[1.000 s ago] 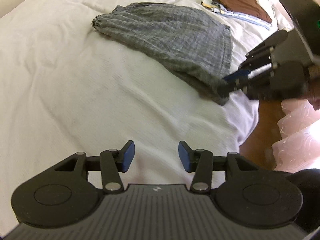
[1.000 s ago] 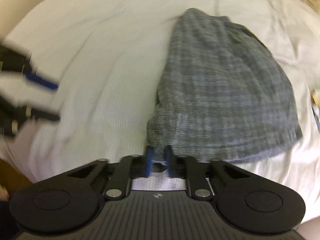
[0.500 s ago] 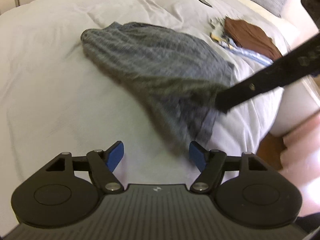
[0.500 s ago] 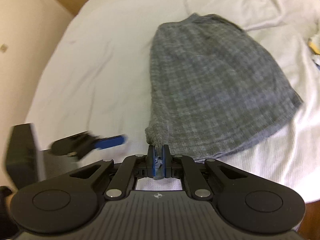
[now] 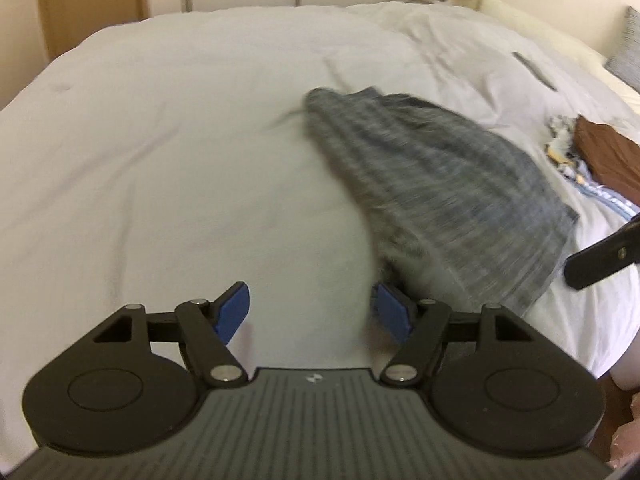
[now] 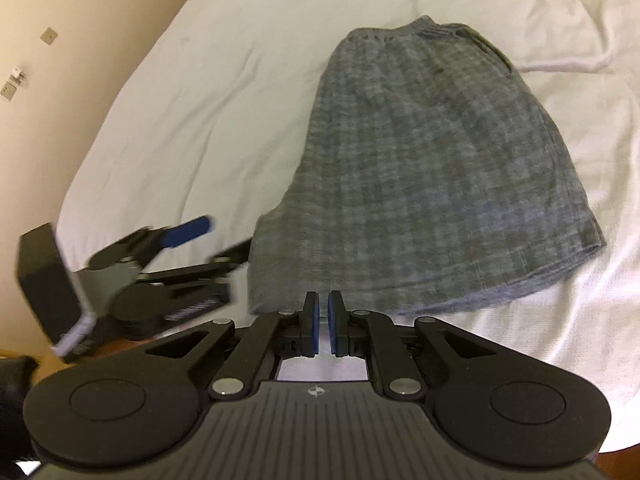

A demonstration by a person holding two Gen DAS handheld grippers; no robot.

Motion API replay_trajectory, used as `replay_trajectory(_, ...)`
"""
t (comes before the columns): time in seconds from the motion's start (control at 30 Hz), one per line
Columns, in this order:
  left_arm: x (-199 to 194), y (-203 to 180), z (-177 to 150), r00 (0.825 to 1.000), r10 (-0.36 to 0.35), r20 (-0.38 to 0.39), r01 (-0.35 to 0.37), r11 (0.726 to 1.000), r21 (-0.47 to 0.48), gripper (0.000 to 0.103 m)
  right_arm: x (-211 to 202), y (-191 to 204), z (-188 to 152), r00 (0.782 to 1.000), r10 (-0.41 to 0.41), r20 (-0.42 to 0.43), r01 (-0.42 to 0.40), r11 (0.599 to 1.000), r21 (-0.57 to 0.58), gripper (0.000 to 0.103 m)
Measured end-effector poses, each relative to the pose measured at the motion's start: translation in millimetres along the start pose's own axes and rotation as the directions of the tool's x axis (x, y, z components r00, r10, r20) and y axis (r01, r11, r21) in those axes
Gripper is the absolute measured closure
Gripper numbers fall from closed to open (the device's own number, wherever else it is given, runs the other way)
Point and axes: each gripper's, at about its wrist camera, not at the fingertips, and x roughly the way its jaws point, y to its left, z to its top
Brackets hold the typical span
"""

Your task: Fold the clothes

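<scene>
Swung in since a second ago to the near left corner of the grey garment (image 6: 432,168), with the left claw (image 5: 314,316) spread wide and one pad (image 5: 394,318) at that corner. Eased off the hem with the right claw (image 6: 323,326), now almost together, no cloth visible in the slit, just short of the hem's middle. Lies flat on the bed (image 6: 200,80), long axis running straight away from both claws, waistband far, hem near; looks soft, checked and mostly smooth.

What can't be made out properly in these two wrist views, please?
- Left wrist view: the grey garment is motion-blurred and its near corner is unclear; the folded pile is cut off by the right edge.
- Right wrist view: the left gripper is blurred; whether the right gripper, its jaws nearly closed, pinches the hem cannot be told.
</scene>
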Motion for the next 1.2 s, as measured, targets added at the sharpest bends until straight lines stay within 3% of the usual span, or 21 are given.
replay_trajectory(0.17, -9, 27, -14, 0.998, 0.015, -0.058, -0.017, 0.999, -0.038, 0.036, 15, 4, -8, 1.000, -0.008, -0.020, 0.007, 1.000, -0.029, 0.076)
replay_trajectory(0.53, -15, 29, -16, 0.992, -0.105, -0.070, 0.108, 0.994, 0.036, 0.035, 79, 22, -7, 0.999, -0.010, -0.044, 0.004, 0.989, -0.145, 0.076)
replay_trajectory(0.6, -18, 26, -17, 0.989, -0.118, -0.084, 0.126, 0.987, 0.100, 0.035, 85, 20, -8, 0.997, -0.031, -0.065, 0.022, 0.989, -0.145, 0.077)
replay_trajectory(0.67, -23, 19, -19, 0.989, -0.122, -0.083, 0.138, 0.964, 0.229, 0.035, 81, 18, -10, 0.997, -0.043, -0.070, 0.033, 0.990, -0.140, 0.077)
replay_trajectory(0.73, -29, 7, -22, 0.990, -0.130, -0.062, 0.144, 0.909, 0.391, 0.035, 66, 17, -12, 0.997, -0.054, -0.059, 0.046, 0.990, -0.135, 0.075)
replay_trajectory(0.8, -29, -10, -25, 0.991, -0.134, -0.029, 0.126, 0.810, 0.572, 0.035, 52, 13, -16, 0.997, -0.063, -0.049, 0.057, 0.992, -0.115, 0.068)
replay_trajectory(0.83, -27, -18, -29, 0.989, -0.147, -0.004, 0.112, 0.731, 0.673, 0.035, 44, 10, -17, 0.997, -0.069, -0.042, 0.064, 0.993, -0.099, 0.064)
replay_trajectory(0.9, -24, -32, -41, 0.984, -0.173, 0.044, 0.061, 0.556, 0.829, 0.035, 34, 5, -21, 0.996, -0.083, -0.029, 0.081, 0.994, -0.078, 0.063)
replay_trajectory(0.93, -18, -38, -50, 0.981, -0.181, 0.071, 0.014, 0.433, 0.901, 0.035, 28, 2, -22, 0.996, -0.091, -0.022, 0.089, 0.994, -0.068, 0.063)
replay_trajectory(0.97, -11, -41, -58, 0.978, -0.189, 0.087, -0.020, 0.328, 0.944, 0.035, 25, -3, -24, 0.995, -0.099, -0.015, 0.098, 0.993, -0.058, 0.063)
replay_trajectory(1.07, 8, -41, -79, 0.951, -0.264, 0.159, -0.144, 0.077, 0.987, 0.034, 14, -15, -28, 0.992, -0.126, 0.005, 0.126, 0.992, -0.026, 0.063)
replay_trajectory(1.13, 17, -39, -90, 0.919, -0.340, 0.199, -0.237, -0.071, 0.969, 0.034, 7, -26, -32, 0.990, -0.136, 0.019, 0.136, 0.991, 0.001, 0.063)
replay_trajectory(1.2, 21, -39, -96, 0.891, -0.408, 0.200, -0.289, -0.170, 0.942, 0.035, 0, -38, -34, 0.988, -0.151, 0.033, 0.151, 0.988, 0.017, 0.062)
